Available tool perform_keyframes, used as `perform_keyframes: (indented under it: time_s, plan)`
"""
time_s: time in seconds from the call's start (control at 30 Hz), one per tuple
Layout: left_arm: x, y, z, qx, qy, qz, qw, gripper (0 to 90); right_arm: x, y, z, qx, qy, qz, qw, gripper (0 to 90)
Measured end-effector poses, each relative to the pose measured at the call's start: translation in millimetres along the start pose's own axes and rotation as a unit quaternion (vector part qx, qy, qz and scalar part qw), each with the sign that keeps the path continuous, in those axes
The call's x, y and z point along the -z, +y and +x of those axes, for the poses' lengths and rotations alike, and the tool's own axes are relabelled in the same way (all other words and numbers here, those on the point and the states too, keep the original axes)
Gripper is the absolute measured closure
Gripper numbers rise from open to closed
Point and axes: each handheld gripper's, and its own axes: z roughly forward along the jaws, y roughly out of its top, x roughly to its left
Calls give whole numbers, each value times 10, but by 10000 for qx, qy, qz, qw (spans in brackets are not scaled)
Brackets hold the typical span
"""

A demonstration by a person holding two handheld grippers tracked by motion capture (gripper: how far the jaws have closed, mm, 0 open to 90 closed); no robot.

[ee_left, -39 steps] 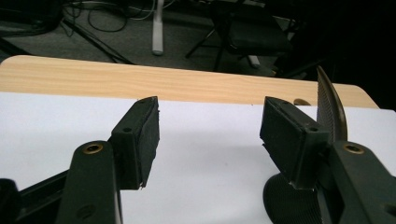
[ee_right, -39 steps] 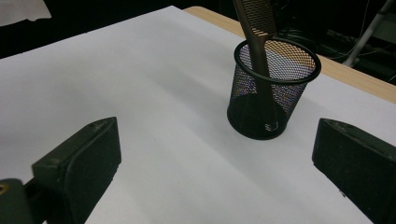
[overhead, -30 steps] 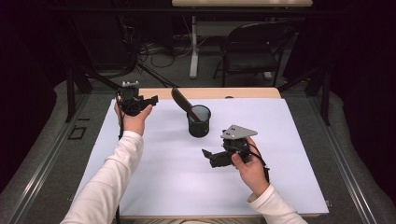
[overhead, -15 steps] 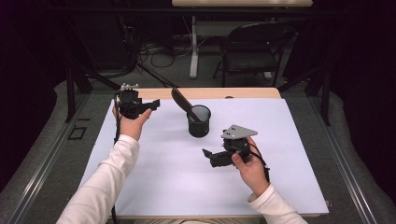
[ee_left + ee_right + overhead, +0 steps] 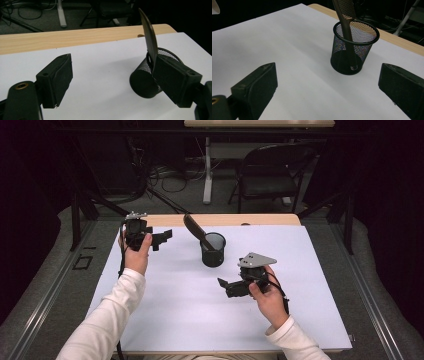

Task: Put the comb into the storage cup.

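Note:
A black mesh cup (image 5: 213, 251) stands upright near the middle of the white sheet, with a brown comb (image 5: 194, 227) leaning out of it to the far left. My left gripper (image 5: 161, 240) is held above the sheet's far left part, left of the cup and apart from it. Its jaws have just been opening and nothing is between them. In the left gripper view the gripper (image 5: 112, 75) looks past the cup (image 5: 143, 83) and comb (image 5: 149, 37). My right gripper (image 5: 225, 287) hovers open in front of the cup, aimed left. The right gripper view shows its jaws (image 5: 328, 77) wide, cup (image 5: 352, 50) and comb (image 5: 344, 15) beyond.
The white sheet (image 5: 175, 315) covers most of a wooden table whose far edge (image 5: 250, 220) shows bare. Beyond the table stand a black chair (image 5: 270, 175), a white table leg and cables on the floor. A dark metal rail (image 5: 45, 295) runs along each side.
The left gripper's jaws stand wider apart than a second ago. Both hands have stayed nearly where they were, and the cup and comb have not moved.

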Motion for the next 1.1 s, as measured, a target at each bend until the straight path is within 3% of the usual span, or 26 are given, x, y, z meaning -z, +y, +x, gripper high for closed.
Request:
perform_keyframes:
  time_s: [0.27, 0.5, 0.7, 1.1]
  plan:
    - [98, -24, -20, -310, -284, 49, 9991, 161, -2, -5, -22, -10, 16, 6, 10000, 22]
    - [209, -57, -62, -741, -687, 37, 9949, 161, 7, -3, -28, -34, -4, -27, 10000, 24]
    - [291, -78, -130, -1112, -983, -20, 9889, 160, 4, -2, -15, -19, -1, -35, 10000, 24]
    - [376, -131, -272, -1518, -1451, 65, 9777, 160, 18, 2, -22, -7, -11, -66, 10000, 26]
